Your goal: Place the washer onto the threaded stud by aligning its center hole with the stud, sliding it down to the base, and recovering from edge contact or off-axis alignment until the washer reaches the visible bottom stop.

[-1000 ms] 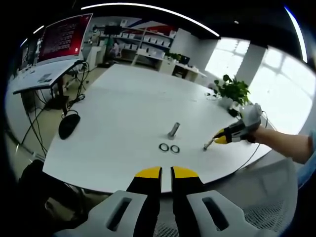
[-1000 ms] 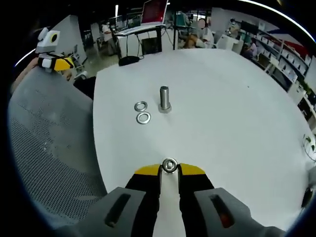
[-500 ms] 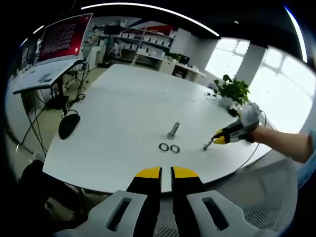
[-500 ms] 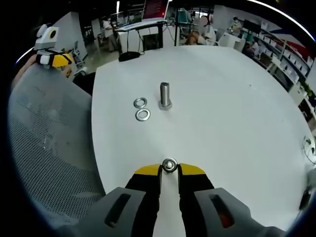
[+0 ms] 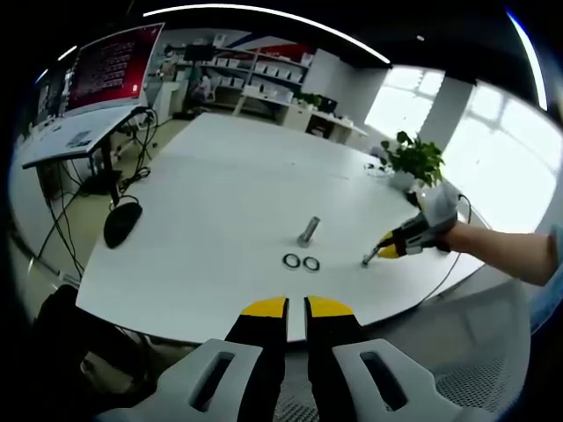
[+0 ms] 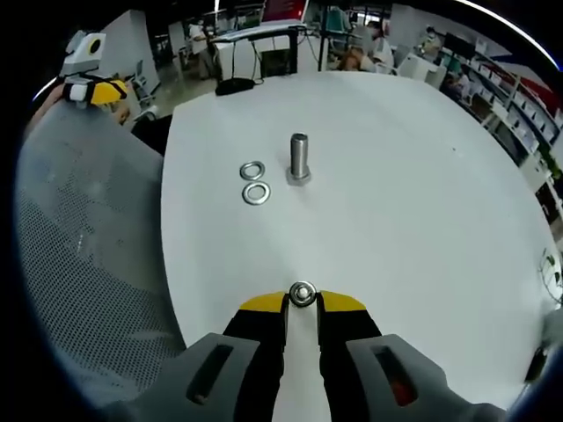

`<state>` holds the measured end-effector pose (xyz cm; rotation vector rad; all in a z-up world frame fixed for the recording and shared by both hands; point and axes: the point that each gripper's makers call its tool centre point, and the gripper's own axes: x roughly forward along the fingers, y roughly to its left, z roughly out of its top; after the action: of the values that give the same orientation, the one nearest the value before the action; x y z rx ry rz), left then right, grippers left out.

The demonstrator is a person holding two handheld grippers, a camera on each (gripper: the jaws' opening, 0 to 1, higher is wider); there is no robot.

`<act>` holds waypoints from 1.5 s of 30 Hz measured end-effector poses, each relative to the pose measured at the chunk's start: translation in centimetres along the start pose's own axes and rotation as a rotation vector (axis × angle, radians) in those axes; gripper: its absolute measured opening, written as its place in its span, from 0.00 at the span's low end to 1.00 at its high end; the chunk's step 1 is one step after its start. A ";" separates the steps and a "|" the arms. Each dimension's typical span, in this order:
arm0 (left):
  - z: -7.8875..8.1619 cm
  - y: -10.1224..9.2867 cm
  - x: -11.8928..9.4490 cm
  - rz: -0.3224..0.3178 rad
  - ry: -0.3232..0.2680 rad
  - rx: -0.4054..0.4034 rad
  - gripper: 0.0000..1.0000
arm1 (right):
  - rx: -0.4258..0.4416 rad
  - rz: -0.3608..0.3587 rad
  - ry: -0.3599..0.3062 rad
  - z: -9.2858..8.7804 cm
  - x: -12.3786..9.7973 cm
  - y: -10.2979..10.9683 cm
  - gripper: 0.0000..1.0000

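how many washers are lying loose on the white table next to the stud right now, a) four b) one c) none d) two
d) Two washers lie flat side by side on the table just beside the upright stud, while a third washer sits pinched between the tips of the right gripper.

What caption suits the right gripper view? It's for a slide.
Hand-held gripper pinching a washer, facing the upright stud.
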<state>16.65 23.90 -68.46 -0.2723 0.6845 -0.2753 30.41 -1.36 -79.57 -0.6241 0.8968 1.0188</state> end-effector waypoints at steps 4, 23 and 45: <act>0.1 0.0 0.0 0.002 -0.005 -0.001 0.05 | -0.015 0.007 0.016 -0.1 0.5 0.2 0.14; 0.1 0.1 0.0 0.002 -0.004 0.000 0.05 | -0.101 0.024 0.125 -1.7 2.6 0.6 0.14; 0.1 0.1 0.0 0.002 -0.007 -0.001 0.05 | -0.087 -0.008 0.145 -3.6 1.7 -1.0 0.30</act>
<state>16.76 23.97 -68.38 -0.2732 0.6777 -0.2723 30.49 -3.84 -82.76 -0.7817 0.9802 1.0191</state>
